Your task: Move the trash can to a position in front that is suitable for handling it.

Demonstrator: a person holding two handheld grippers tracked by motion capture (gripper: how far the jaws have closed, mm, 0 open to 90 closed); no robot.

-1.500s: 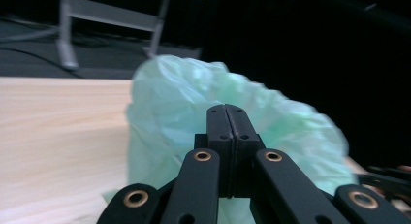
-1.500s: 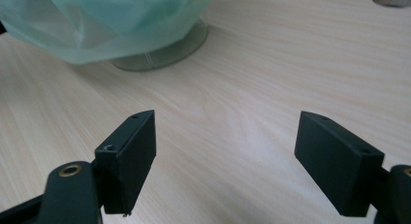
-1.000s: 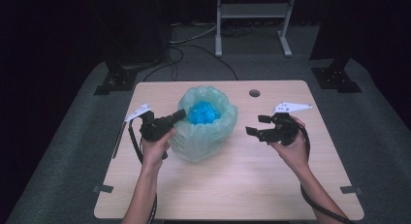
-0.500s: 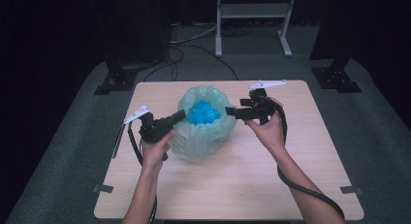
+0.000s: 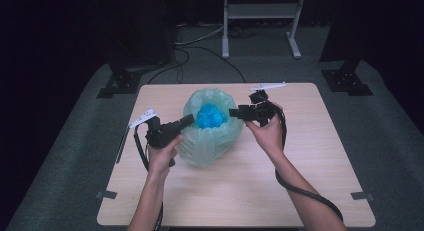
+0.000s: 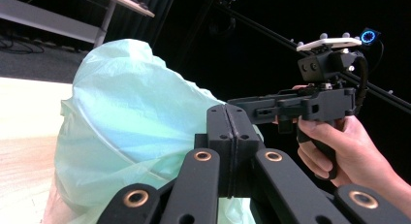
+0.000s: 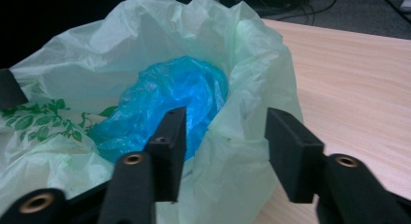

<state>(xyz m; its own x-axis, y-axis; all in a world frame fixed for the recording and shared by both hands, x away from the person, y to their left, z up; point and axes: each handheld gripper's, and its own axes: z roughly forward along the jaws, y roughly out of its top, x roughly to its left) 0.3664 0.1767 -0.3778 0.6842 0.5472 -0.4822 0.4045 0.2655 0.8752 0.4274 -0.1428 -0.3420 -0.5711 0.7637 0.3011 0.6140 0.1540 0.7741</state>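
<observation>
Nearest you, your forearms came in from the six o'clock edge of the table [image 5: 235,201]. Your left gripper [image 5: 186,122] sat at about nine o'clock of the green bag [image 5: 210,136], its jaws pressed flat together; in the left gripper view the two pads met with no gap, right against the bag's outer film, and I could not tell whether a fold of the rim was pinched between them. Your left hand [image 5: 162,153] gripped the handle just below it.

The green bag stood a little toward ten o'clock from the table's middle, its mouth open upward and its rim rolled outward. It had a leaf print on the inner wall on the side of your left gripper. Inside it lay a crumpled blue bag [image 5: 210,116], sunk below the rim and filling most of the hollow; what the blue bag itself held, I could not tell.

Your right gripper [image 5: 234,112] reached the rim from three o'clock. Its jaws had just been closing and stood about half apart, straddling the rim: one pad inside over the blue bag, the other outside above bare wood. The pads did not yet press the film. Your right hand [image 5: 265,133] held it just above table level.
</observation>
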